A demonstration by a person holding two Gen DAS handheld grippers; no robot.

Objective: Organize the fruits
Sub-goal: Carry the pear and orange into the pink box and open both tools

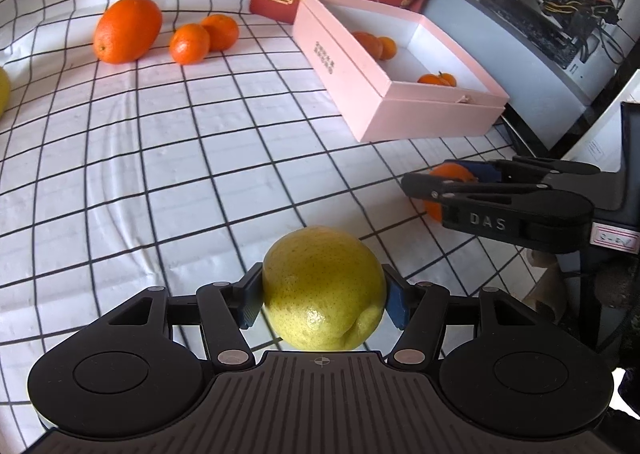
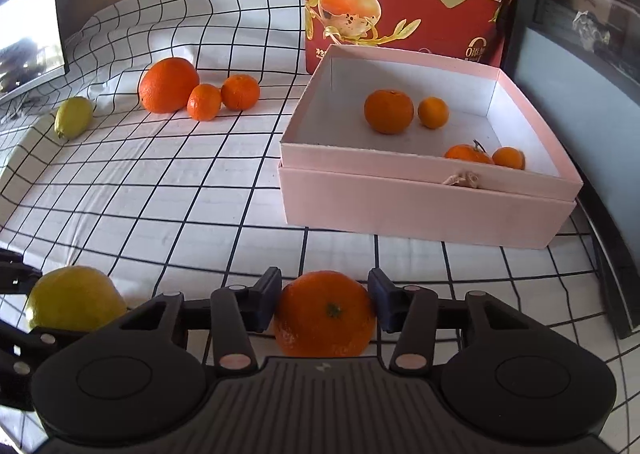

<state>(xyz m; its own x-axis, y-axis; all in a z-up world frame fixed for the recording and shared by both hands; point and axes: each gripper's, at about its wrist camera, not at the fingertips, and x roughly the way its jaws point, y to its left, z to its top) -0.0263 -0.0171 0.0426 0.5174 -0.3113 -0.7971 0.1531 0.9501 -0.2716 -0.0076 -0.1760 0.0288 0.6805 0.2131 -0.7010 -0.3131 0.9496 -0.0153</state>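
Fruit sat between the fingers of both your grippers, and the pink box (image 2: 424, 206) lay ahead of the right one, slightly to its right, so that hand was plainly the nearer to the drop. Your right gripper (image 2: 324, 304) had a small mandarin (image 2: 325, 314) between its blue pads, stem end facing the camera. The pads looked to touch its sides, though a firm clamp could not be confirmed from this view. Your left gripper (image 1: 324, 292) was clamped wide on a yellow-green citrus (image 1: 323, 288), both pads pressed against its flanks, its long axis running roughly along the fingers. From the left view the box stood well off, ahead and to the right.

The mandarin looked round, bright orange and a little dimpled. Four small oranges (image 2: 389, 111) already lay in the box. On the checked cloth (image 2: 160, 194) over the bench, a large orange (image 2: 169, 85), two mandarins (image 2: 222, 96) and a yellow lemon (image 2: 73, 117) waited well beyond.
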